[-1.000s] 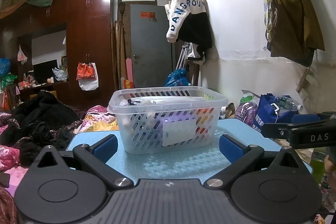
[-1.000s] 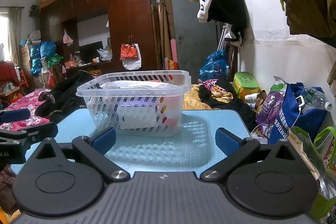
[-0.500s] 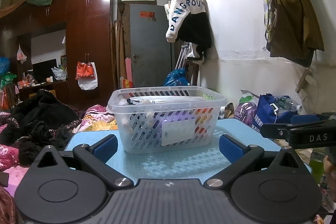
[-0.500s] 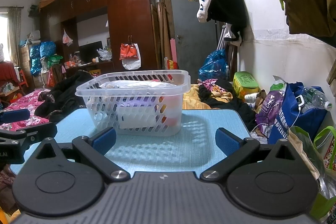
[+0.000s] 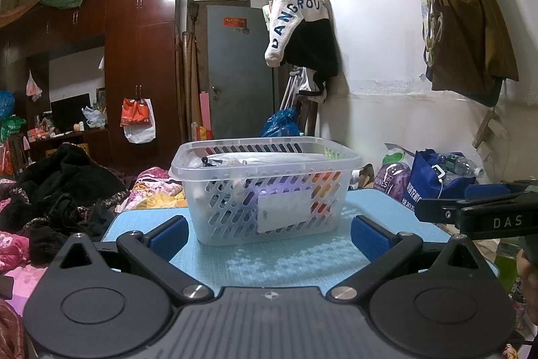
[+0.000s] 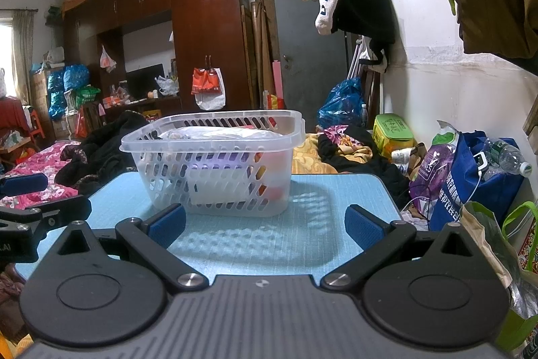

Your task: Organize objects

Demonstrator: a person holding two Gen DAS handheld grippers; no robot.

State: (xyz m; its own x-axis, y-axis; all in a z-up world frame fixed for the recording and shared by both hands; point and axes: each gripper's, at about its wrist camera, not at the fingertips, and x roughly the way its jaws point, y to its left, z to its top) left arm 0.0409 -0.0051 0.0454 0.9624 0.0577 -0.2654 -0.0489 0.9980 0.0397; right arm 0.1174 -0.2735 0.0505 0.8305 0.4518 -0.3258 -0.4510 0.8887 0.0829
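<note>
Both tools hang low over the table with jaws spread wide and nothing between the blue pads: the left gripper (image 5: 267,232) and the right gripper (image 6: 265,224). Just ahead of them, a translucent slotted plastic basket (image 5: 265,190) stands upright on the pale blue, finely gridded tabletop (image 5: 285,261), filled to the rim with crumpled clear wrapping over purple, orange and white items I cannot identify. Only the right view shows a green lidded box (image 6: 392,130) on the bedding beyond.
</note>
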